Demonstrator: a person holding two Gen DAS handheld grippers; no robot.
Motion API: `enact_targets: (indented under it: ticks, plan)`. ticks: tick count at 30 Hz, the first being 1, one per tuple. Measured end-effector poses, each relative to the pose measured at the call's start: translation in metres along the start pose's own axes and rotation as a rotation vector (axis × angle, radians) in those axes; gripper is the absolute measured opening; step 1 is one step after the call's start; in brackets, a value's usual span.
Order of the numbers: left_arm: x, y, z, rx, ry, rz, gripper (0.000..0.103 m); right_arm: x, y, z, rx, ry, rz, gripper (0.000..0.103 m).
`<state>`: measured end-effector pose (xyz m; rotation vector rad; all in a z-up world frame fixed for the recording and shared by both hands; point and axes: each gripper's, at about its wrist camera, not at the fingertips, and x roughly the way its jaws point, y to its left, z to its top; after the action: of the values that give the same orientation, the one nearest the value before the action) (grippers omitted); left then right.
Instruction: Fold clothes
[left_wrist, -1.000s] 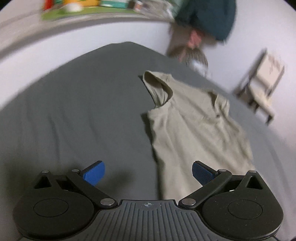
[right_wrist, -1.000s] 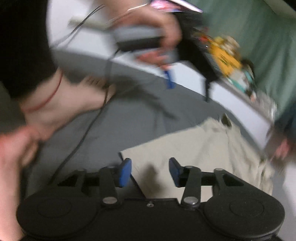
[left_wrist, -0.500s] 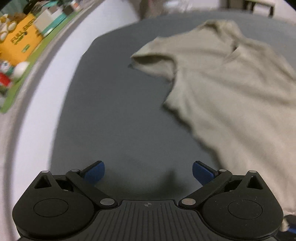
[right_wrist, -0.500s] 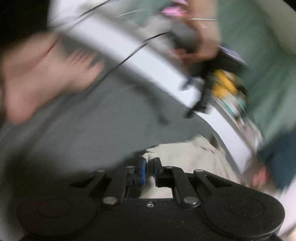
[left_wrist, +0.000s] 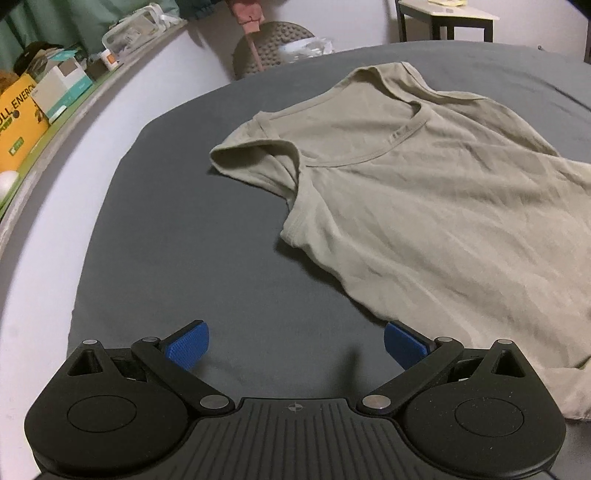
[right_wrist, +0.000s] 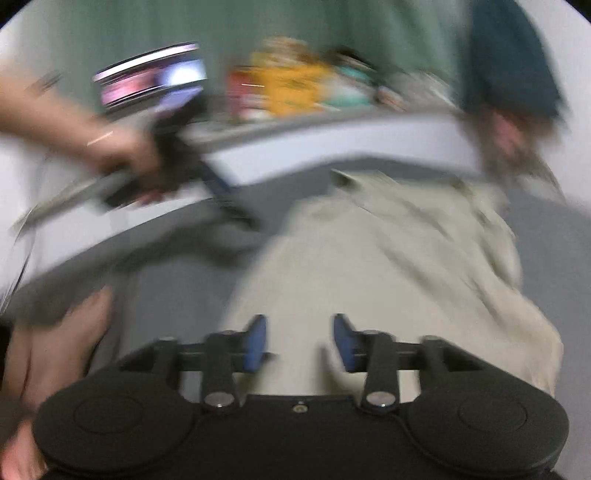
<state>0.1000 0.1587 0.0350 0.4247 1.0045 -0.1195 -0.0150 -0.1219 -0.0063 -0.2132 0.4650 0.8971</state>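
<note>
- Dark grey sheet (left_wrist: 192, 229) is covering the bed and carrying the whole scene; a pale wall is curving along its far side in both views.
- Along that wall a ledge (left_wrist: 62, 122) is bearing boxes: a yellow carton (left_wrist: 18, 122), a white-and-teal box (left_wrist: 61, 86) and a clear lidded container (left_wrist: 133, 33), whose contents cannot be told.
- Beige T-shirt (left_wrist: 424, 192) is lying spread on the sheet, neckline facing up, with one short sleeve (left_wrist: 255, 158) folding over itself toward the wall.
- Left claw (left_wrist: 295, 343) is hovering low over bare sheet just beside the shirt's side edge, its blue pads (left_wrist: 186, 345) standing wide apart and gripping nothing.
- Right claw (right_wrist: 299, 343) is sitting over the shirt's hem region (right_wrist: 369, 288), its fingers parted with fabric showing between them; this view is heavily blurred.
- In the right wrist view, the person's hand (right_wrist: 122, 158) is gripping the other device's handle above the sheet.
</note>
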Motion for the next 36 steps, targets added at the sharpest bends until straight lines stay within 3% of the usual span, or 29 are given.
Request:
enact_targets:
  ticks: [3, 6, 8, 9, 10, 12, 16, 20, 23, 25, 28, 32, 36]
  plan:
    - [0.002, -0.003, 0.002, 0.013, 0.000, 0.006, 0.103, -0.009, 0.049, -0.009, -0.410, -0.039, 0.001, 0.042]
    - [0.004, -0.007, 0.005, 0.021, -0.003, -0.002, 0.103, -0.005, 0.095, -0.036, -0.827, -0.080, -0.074, 0.043]
    - [0.004, -0.011, 0.007, 0.029, -0.005, -0.004, 0.103, 0.005, 0.106, -0.043, -0.907, -0.053, -0.087, 0.043]
    - [0.004, -0.013, 0.009, 0.033, -0.007, -0.006, 0.103, 0.012, 0.106, -0.042, -0.884, -0.015, -0.085, 0.039]
    - [0.003, -0.016, 0.010, 0.037, -0.009, -0.007, 0.103, 0.018, 0.106, -0.040, -0.861, 0.022, -0.083, 0.024]
    - [0.002, -0.016, 0.011, 0.033, -0.015, -0.015, 0.103, 0.022, 0.100, -0.034, -0.784, 0.071, -0.080, 0.008]
    - [0.001, -0.016, 0.012, 0.017, -0.030, -0.035, 0.103, 0.008, 0.068, -0.009, -0.530, -0.015, -0.108, 0.008]
    - [0.000, 0.003, 0.010, -0.143, -0.051, -0.089, 0.103, -0.019, -0.014, 0.018, 0.092, -0.051, -0.090, 0.007]
    - [0.000, 0.018, 0.008, -0.274, -0.068, -0.131, 0.103, -0.015, -0.084, 0.000, 0.529, 0.044, -0.091, 0.008]
    - [0.003, 0.027, 0.007, -0.363, -0.074, -0.147, 0.103, -0.014, -0.115, -0.018, 0.746, 0.086, -0.091, 0.008]
    - [0.008, 0.034, 0.009, -0.461, -0.084, -0.153, 0.103, -0.011, -0.124, -0.029, 0.878, 0.101, -0.068, 0.011]
    - [0.017, 0.035, 0.018, -0.555, -0.084, -0.159, 0.103, -0.014, -0.106, -0.024, 0.783, 0.112, -0.079, 0.014]
    - [0.035, 0.035, 0.025, -0.708, -0.011, -0.162, 0.103, -0.032, -0.099, -0.019, 0.771, 0.087, -0.066, 0.021]
